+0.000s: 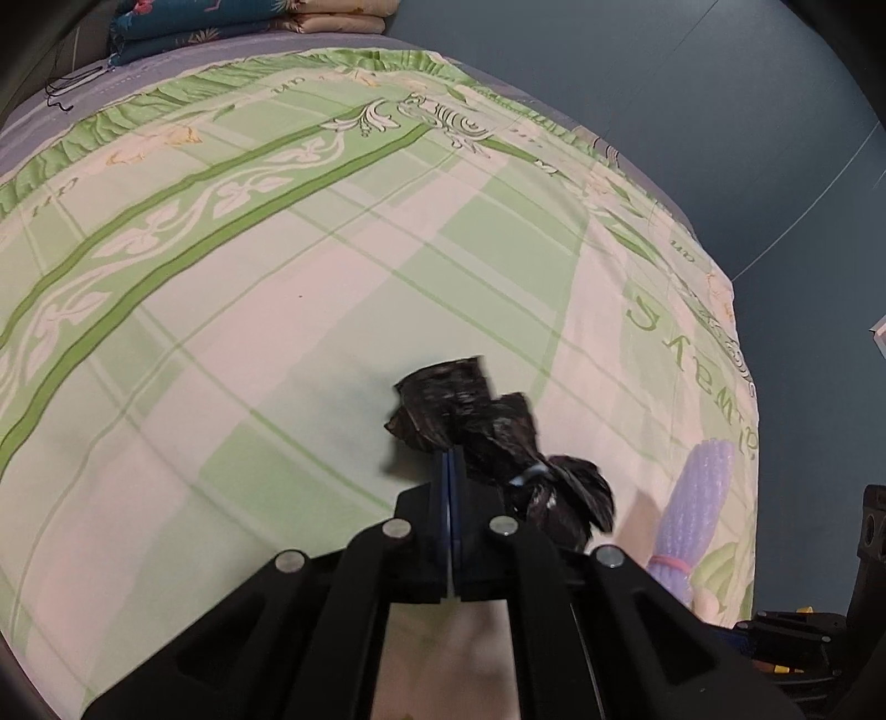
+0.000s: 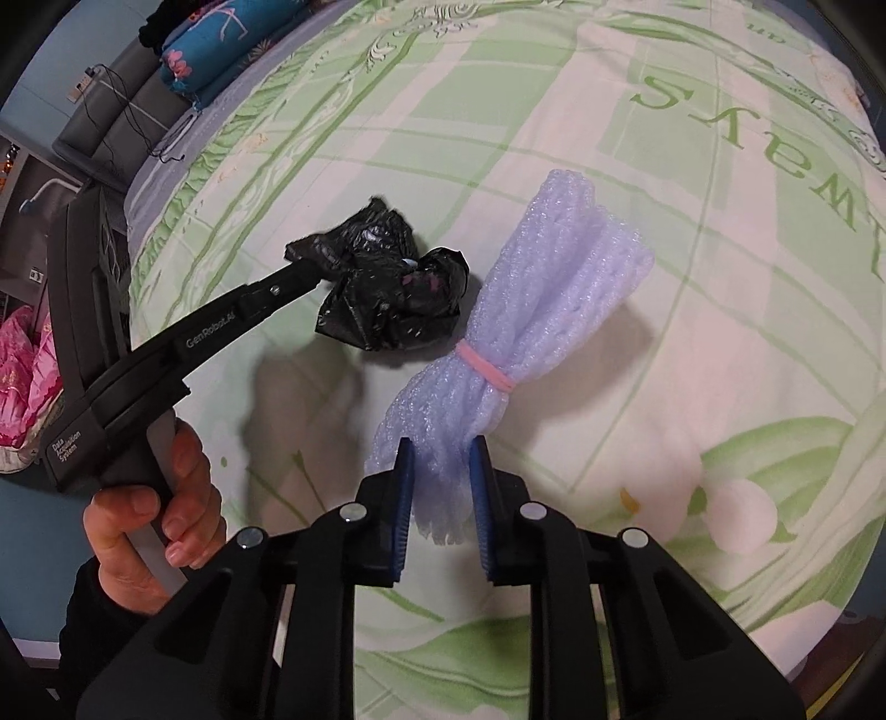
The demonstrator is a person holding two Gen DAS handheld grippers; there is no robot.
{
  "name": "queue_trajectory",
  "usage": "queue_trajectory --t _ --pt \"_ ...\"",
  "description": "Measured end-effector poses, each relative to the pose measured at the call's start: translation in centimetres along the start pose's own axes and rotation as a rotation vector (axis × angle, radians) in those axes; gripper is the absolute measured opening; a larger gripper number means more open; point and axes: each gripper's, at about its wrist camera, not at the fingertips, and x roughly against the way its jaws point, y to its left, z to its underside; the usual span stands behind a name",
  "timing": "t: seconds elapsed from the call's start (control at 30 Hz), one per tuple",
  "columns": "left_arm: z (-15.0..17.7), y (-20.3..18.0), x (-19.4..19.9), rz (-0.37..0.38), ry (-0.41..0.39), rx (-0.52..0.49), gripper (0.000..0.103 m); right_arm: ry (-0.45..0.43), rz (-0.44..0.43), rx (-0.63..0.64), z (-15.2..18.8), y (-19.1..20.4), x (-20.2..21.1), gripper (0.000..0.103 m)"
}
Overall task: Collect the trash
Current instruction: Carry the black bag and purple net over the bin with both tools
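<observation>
A crumpled black plastic bag (image 1: 487,437) is pinched at its edge by my left gripper (image 1: 449,459), whose jaws are shut on it. It hangs just above the green patterned bedsheet (image 1: 277,310). In the right wrist view the bag (image 2: 393,299) is at the tip of the left gripper (image 2: 310,277). A lilac foam net bundle (image 2: 531,310) tied with a pink rubber band (image 2: 487,371) lies on the sheet. My right gripper (image 2: 443,476) is closed on its near end. The bundle also shows in the left wrist view (image 1: 698,498).
The bed edge (image 1: 736,310) drops to a dark blue floor (image 1: 720,111) on the right. Folded blankets (image 1: 221,22) lie at the head of the bed. A person's hand (image 2: 155,504) holds the left gripper's handle. Pink fabric (image 2: 27,376) lies beyond the bed at left.
</observation>
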Motion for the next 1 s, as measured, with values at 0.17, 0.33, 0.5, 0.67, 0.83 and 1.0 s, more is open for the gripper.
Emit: queue_trajectory --t 0.17,0.33,0.5,0.67,0.83,1.0 --pt "1.1 -0.8 3.0 -0.001 -0.035 -0.022 0.0 -0.042 -0.004 0.002 1.6 -0.1 2.7 0.019" --pt "1.9 -1.6 4.9 -0.009 -0.057 -0.048 0.0 -0.075 -0.017 -0.016 2.9 -0.8 4.7 0.019" --pt "2.5 -2.7 6.9 0.033 -0.086 -0.066 0.0 -0.107 -0.035 -0.03 4.3 -2.0 6.9 0.019" --pt "3.6 -4.7 10.2 0.076 -0.142 -0.104 0.0 -0.144 -0.051 -0.036 5.7 -2.9 9.1 0.019" --pt "5.6 -7.8 14.0 0.101 -0.196 -0.183 0.0 -0.192 -0.067 -0.041 7.7 -3.9 11.7 0.019" --pt "7.9 -10.9 17.4 0.128 -0.238 -0.243 0.0 -0.239 -0.078 -0.04 9.7 -4.7 14.3 0.019"
